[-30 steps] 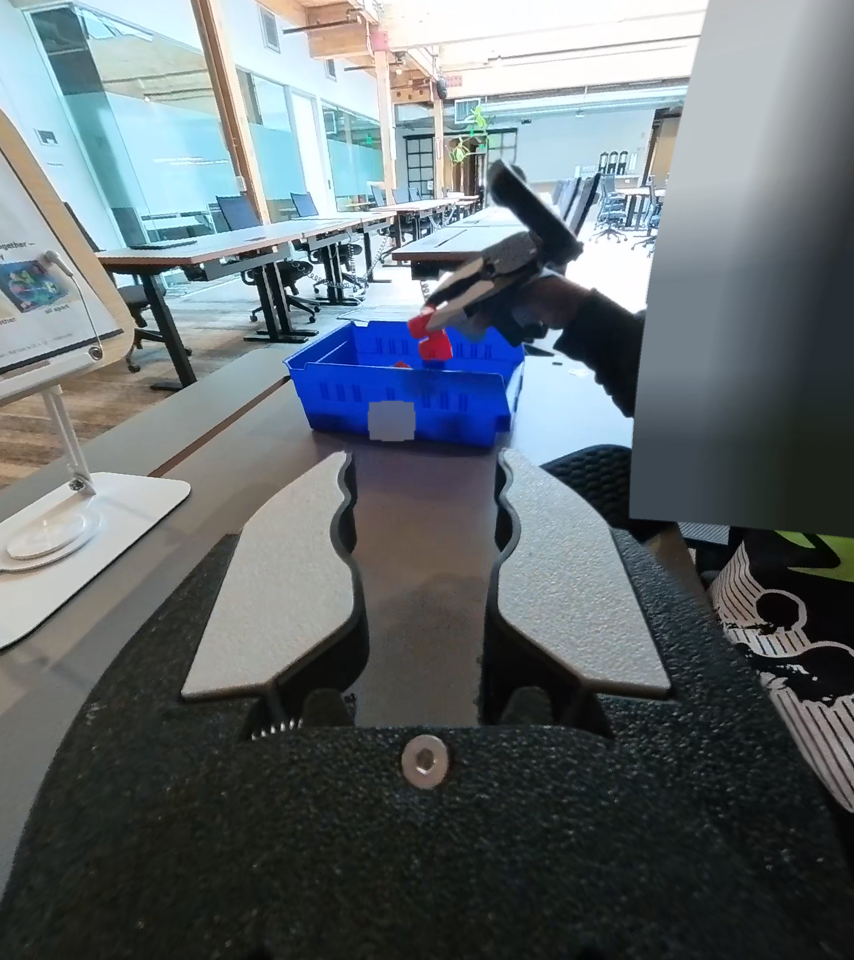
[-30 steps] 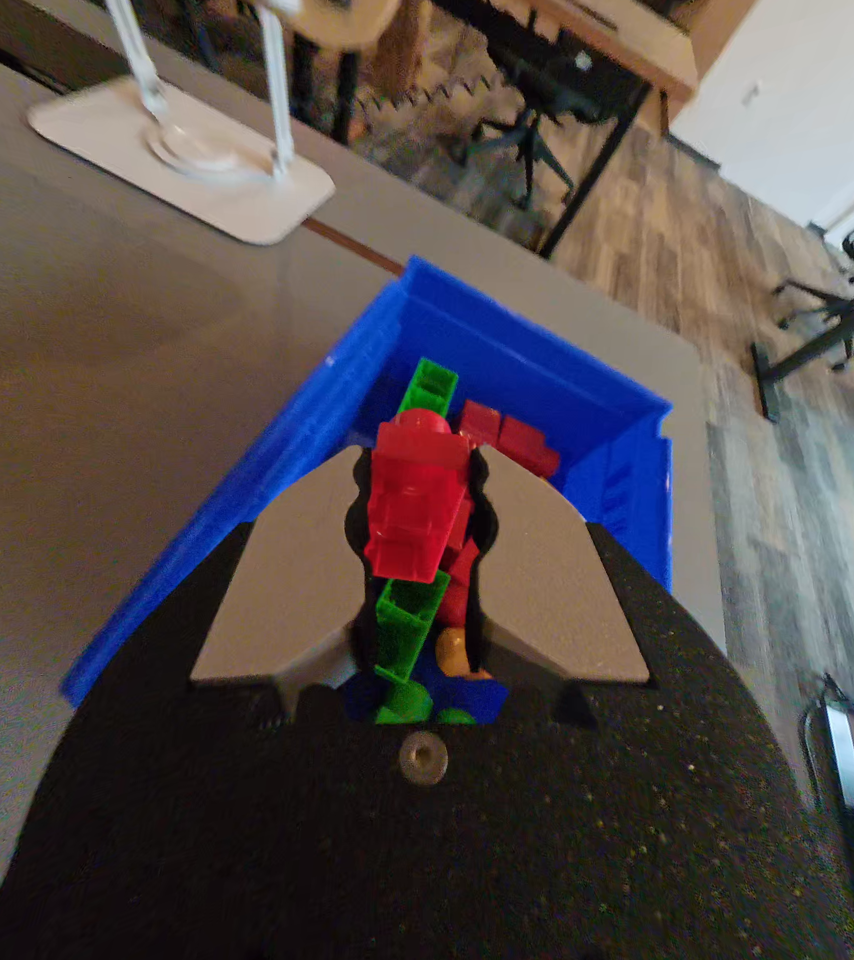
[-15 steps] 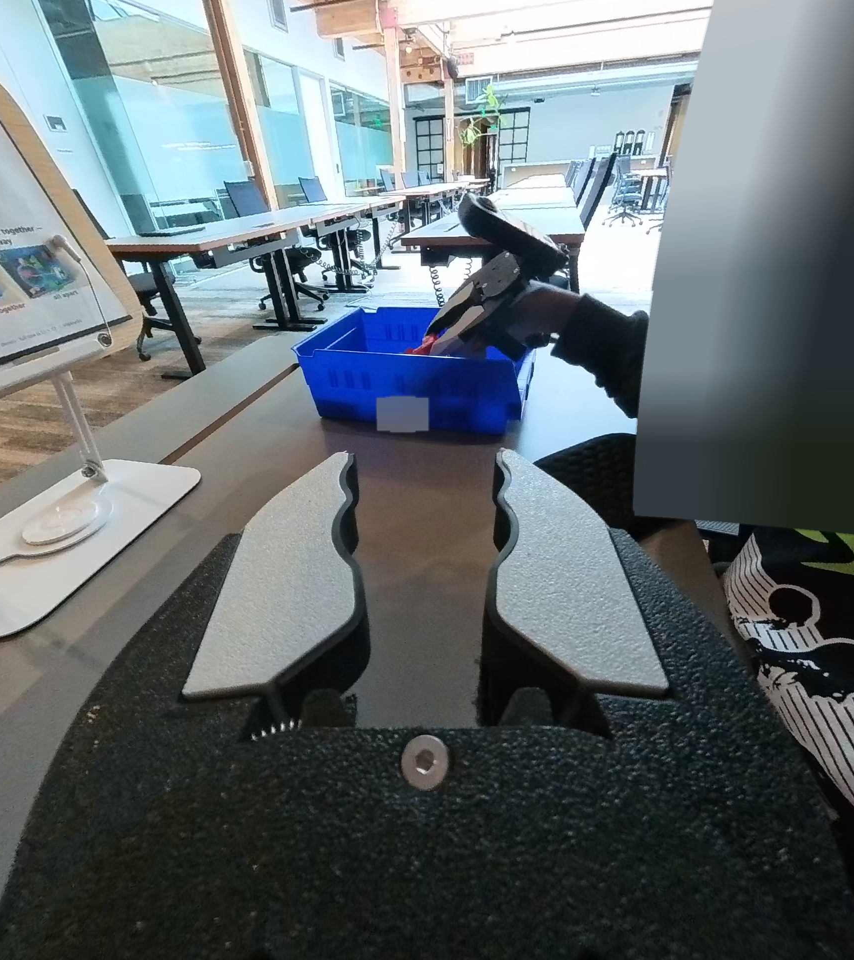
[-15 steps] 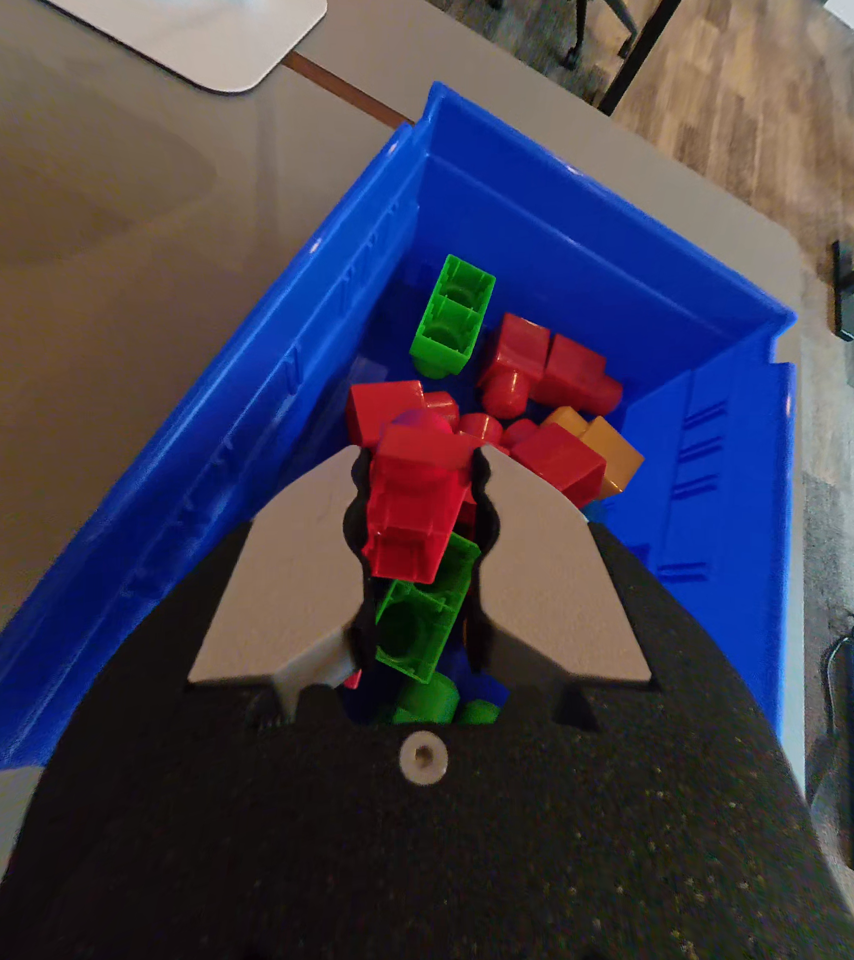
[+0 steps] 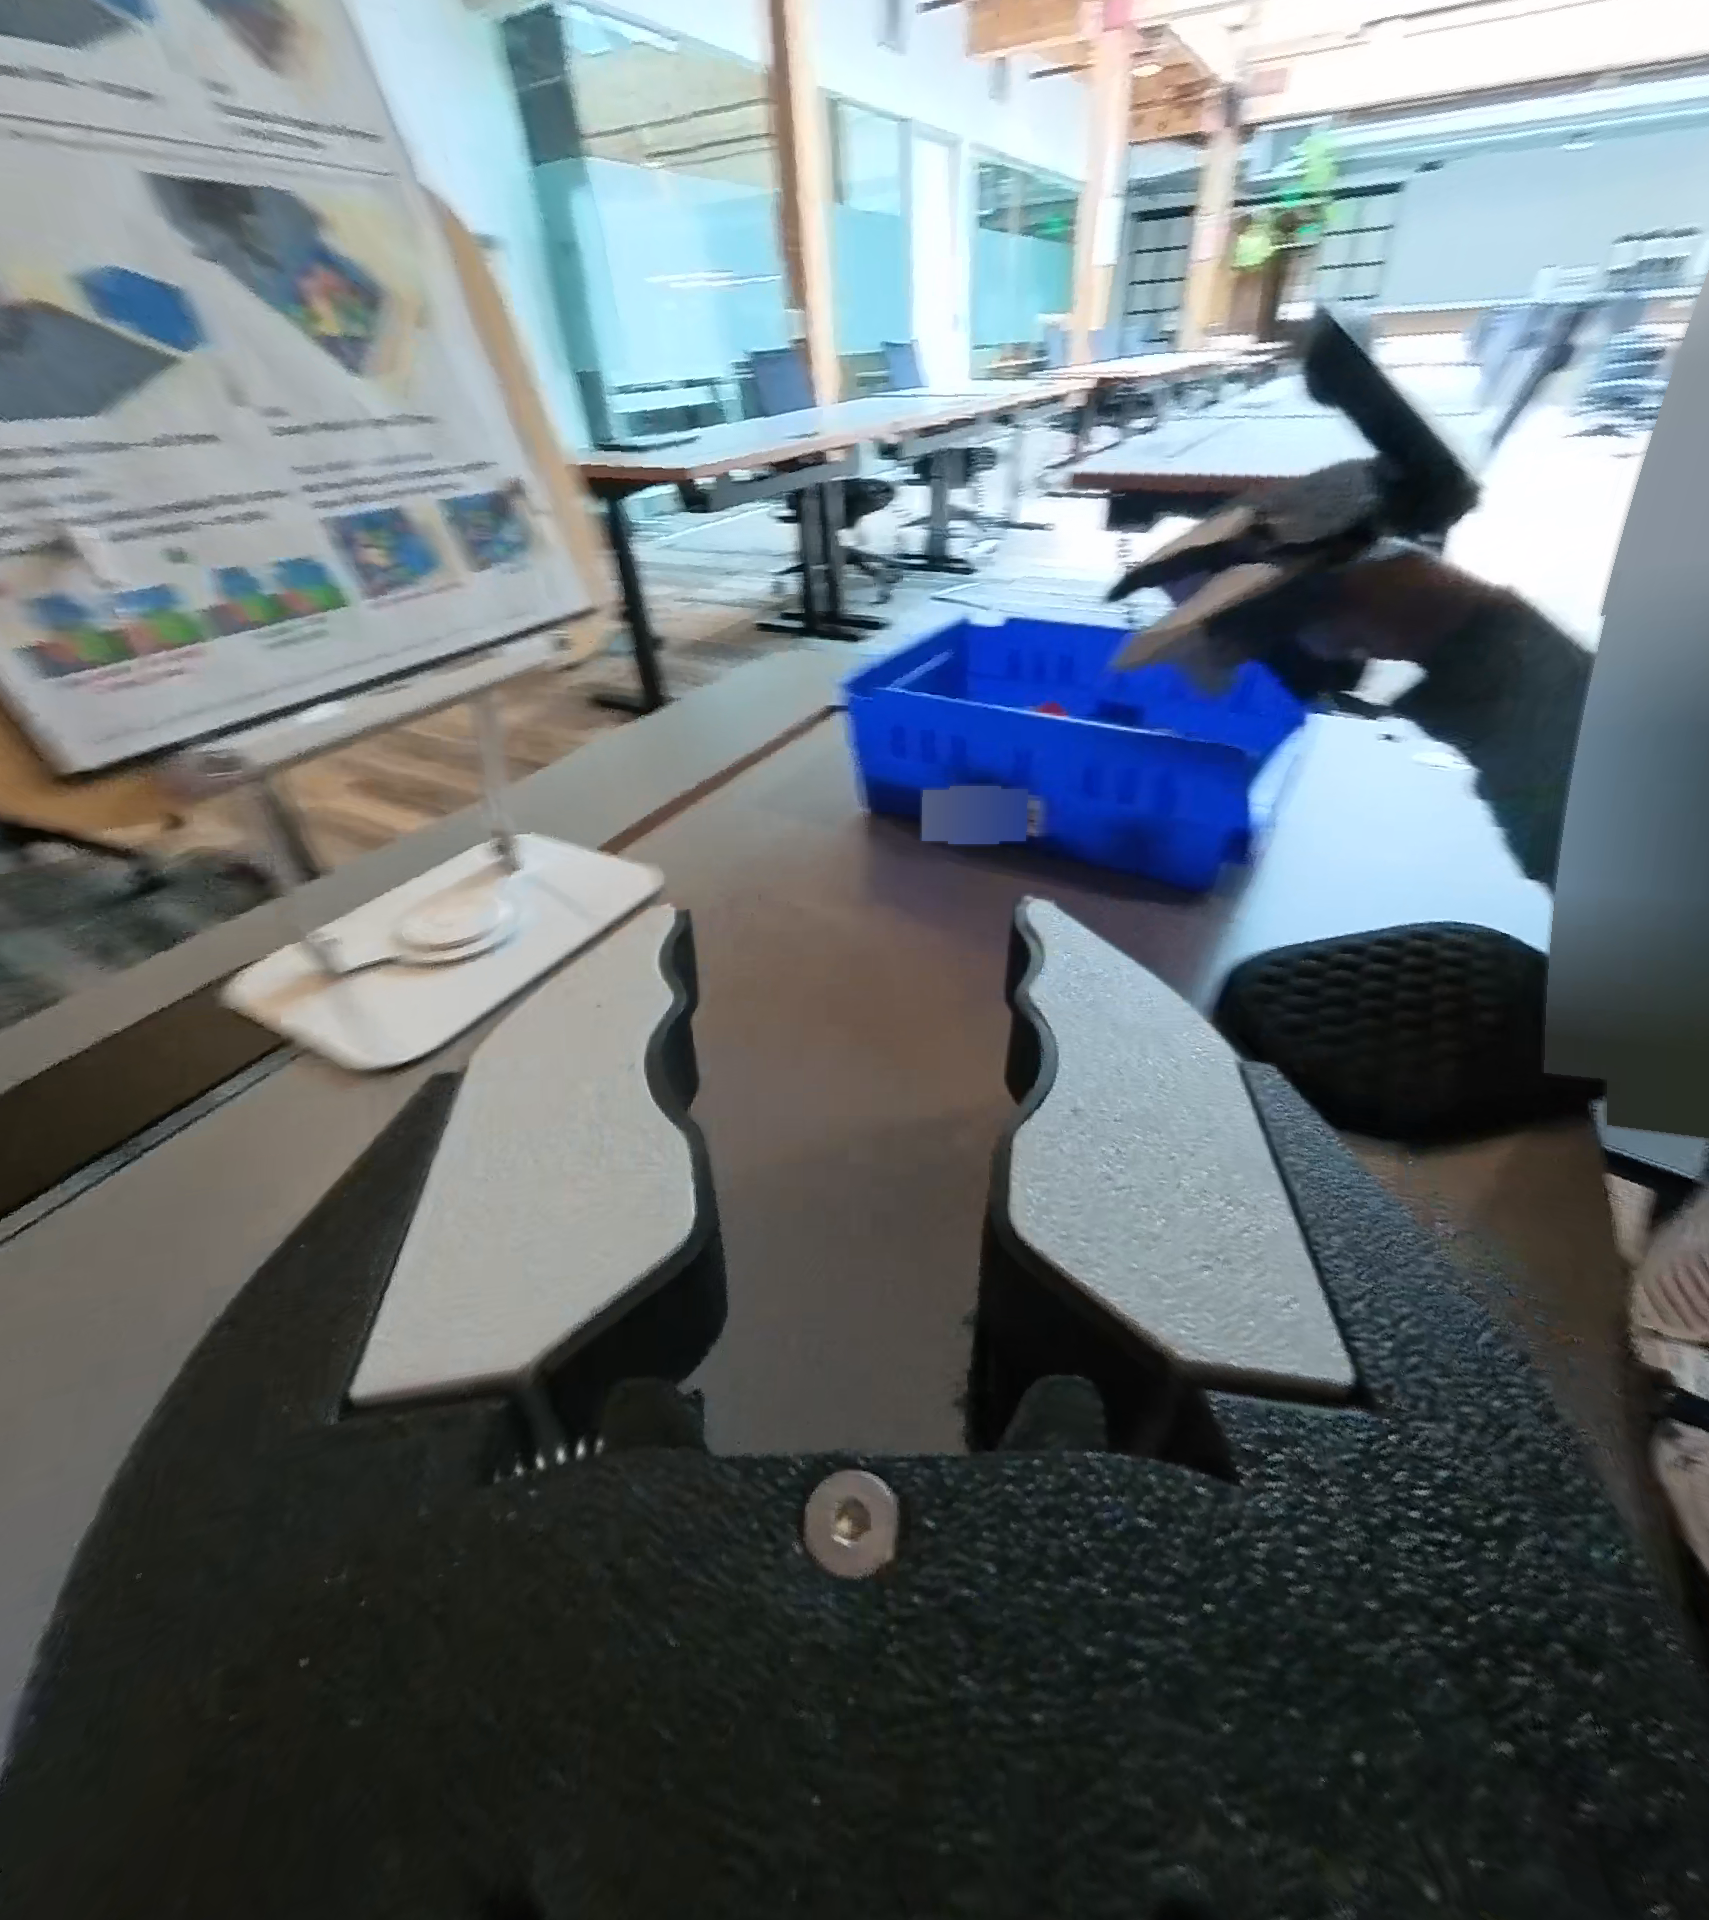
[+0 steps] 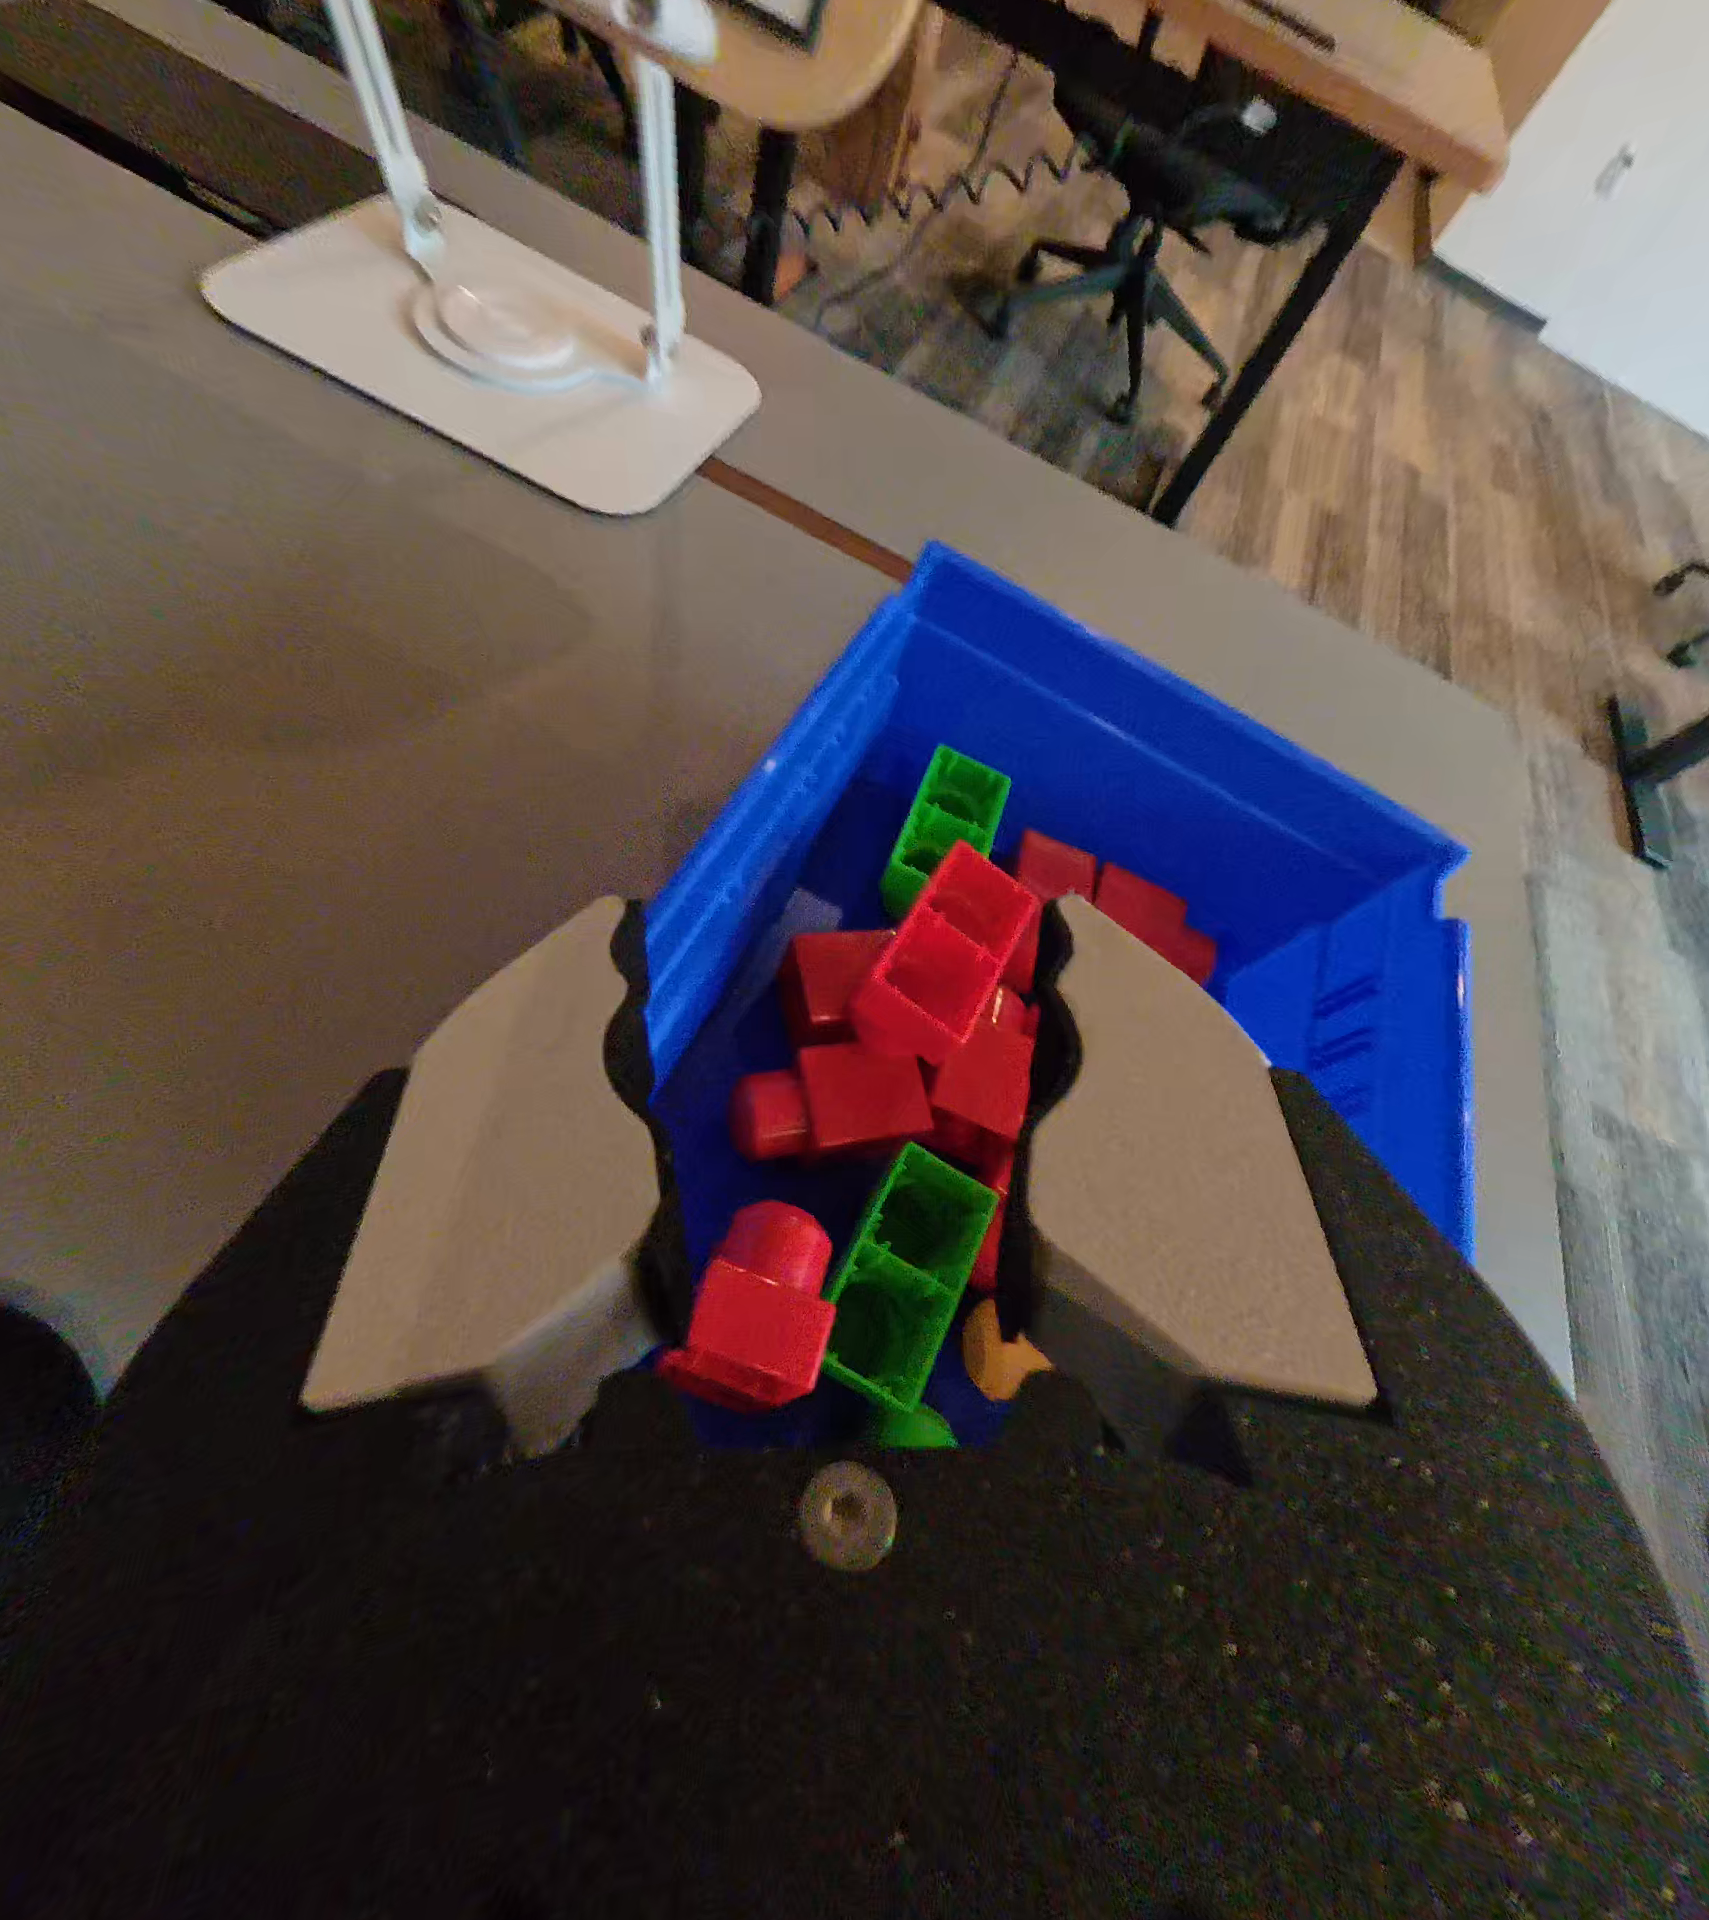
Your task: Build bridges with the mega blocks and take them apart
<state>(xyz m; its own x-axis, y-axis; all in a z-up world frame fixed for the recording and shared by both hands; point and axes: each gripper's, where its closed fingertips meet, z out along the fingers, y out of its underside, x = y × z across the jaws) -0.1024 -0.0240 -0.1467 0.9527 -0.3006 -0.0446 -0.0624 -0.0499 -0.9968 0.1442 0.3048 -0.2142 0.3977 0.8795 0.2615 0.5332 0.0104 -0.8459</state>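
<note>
A blue bin [image 5: 1058, 758] stands on the grey-brown table [image 5: 829, 1091], and in the right wrist view its wall [image 6: 1141, 727] surrounds several red, green and orange mega blocks. My right gripper [image 6: 839, 914] is open above the bin with nothing pressed between its pads. A red two-stud block [image 6: 943, 966] lies underside up on the pile below it. In the left wrist view my right gripper [image 5: 1193, 613] hovers over the bin with nothing between its fingers. My left gripper [image 5: 850, 935] is open and empty, low over the table in front of the bin.
A sign board [image 5: 154, 364] on a thin stand with a white base plate [image 5: 445, 966] stands left of the bin; the base also shows in the right wrist view [image 6: 486, 343]. A black mesh chair back [image 5: 1390, 1018] is at the right. The table's far edge runs behind the bin. One gripper's finger ends stand about 45 cm off the other's.
My right gripper opened and let go of the red block, which now lies in the bin; the gripper then drew back higher. My left gripper opened slightly and swung left toward the sign.
</note>
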